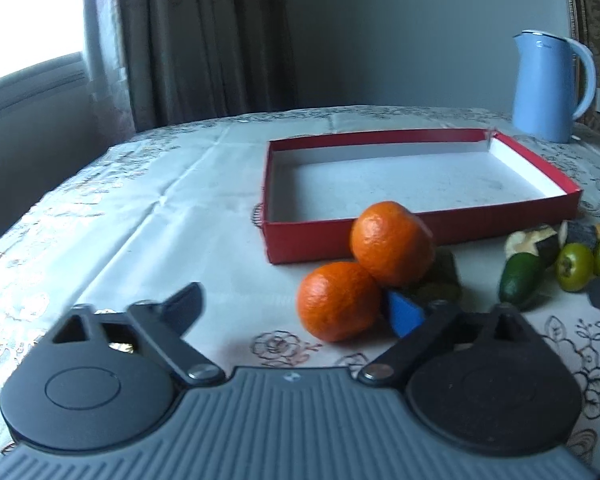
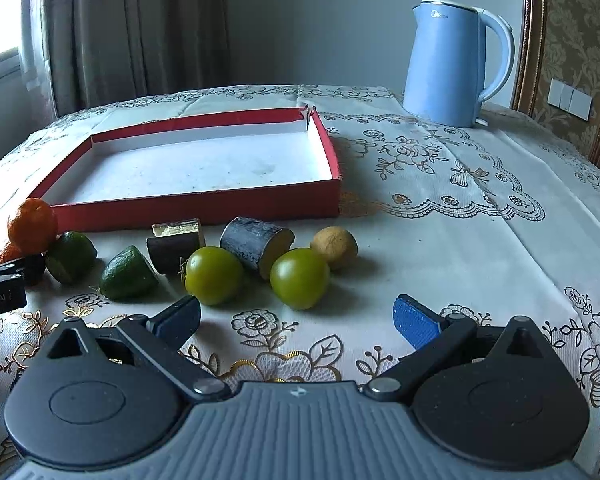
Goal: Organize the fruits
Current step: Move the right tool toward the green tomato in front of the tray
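Two oranges (image 1: pixel 340 300) (image 1: pixel 392 242) lie stacked in front of a red tray (image 1: pixel 420 236) with a white floor. My left gripper (image 1: pixel 296 308) is open, and the lower orange sits just inside its right fingertip. In the right wrist view, a row of fruit lies before the tray (image 2: pixel 200 208): two green limes (image 2: pixel 70 256) (image 2: pixel 128 274), two green round fruits (image 2: pixel 214 276) (image 2: pixel 300 278), a yellow lemon (image 2: pixel 334 248) and two dark sugarcane pieces (image 2: pixel 176 246) (image 2: pixel 256 246). My right gripper (image 2: pixel 296 318) is open and empty, just short of the green fruits.
A light blue kettle (image 2: pixel 452 64) stands at the back right of the table. An embroidered white tablecloth (image 2: pixel 460 208) covers the table. Curtains (image 1: pixel 204 40) and a window are behind. The left gripper's side shows at the right wrist view's left edge (image 2: pixel 0 284).
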The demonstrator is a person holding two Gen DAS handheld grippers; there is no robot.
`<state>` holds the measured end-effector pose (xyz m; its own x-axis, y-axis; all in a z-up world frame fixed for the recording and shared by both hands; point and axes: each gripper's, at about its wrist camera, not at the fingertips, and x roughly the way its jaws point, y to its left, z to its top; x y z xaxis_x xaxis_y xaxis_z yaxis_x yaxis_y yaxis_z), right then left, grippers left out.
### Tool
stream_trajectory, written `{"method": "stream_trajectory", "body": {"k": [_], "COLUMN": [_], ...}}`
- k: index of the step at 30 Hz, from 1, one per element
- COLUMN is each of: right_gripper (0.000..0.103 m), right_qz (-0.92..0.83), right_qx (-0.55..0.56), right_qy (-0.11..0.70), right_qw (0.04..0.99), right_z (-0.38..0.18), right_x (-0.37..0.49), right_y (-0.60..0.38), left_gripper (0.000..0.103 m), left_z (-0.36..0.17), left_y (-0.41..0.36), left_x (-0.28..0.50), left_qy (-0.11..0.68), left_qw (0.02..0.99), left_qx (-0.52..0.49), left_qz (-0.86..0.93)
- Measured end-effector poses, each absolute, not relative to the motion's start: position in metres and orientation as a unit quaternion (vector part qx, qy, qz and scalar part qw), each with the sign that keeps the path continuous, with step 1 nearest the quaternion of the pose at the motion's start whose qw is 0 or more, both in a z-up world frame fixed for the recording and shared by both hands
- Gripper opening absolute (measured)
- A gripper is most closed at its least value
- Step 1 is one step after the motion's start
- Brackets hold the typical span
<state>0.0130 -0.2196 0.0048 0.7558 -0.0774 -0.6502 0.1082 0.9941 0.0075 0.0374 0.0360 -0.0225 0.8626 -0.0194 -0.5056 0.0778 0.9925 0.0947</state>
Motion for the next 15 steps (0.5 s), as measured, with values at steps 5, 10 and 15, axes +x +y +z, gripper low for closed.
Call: {"method": "stream_trajectory", "body": {"k": [5,10,15], "right_gripper": [0.103,0.103,0.103], "right_qz": [-0.051,-0.054,-0.055], "right_qx": [0.024,0.017,0.009], "right_qy": [0.347,0.341,0.335], "right_qw": [0.936,0.938,0.941], "right_z": [0.004,0.005,0.004], "right_x": [0.013,0.009,0.005], "right_y": [-0.222,-0.227,-0.234], "left_gripper": [0.06,0.041,0.04], "left_z": [-0.026,-0.027,-0.028], "left_y": [0.027,0.023,0.022], "left_x": [0.034,0.029,0.024], "left_qy": [0.26,0.254,0.25], "left_qw": [0.962,0.962,0.964], "left_qx": [0.074,0.078,0.079], "left_qz": [-0.042,-0.063,-0.055]}}
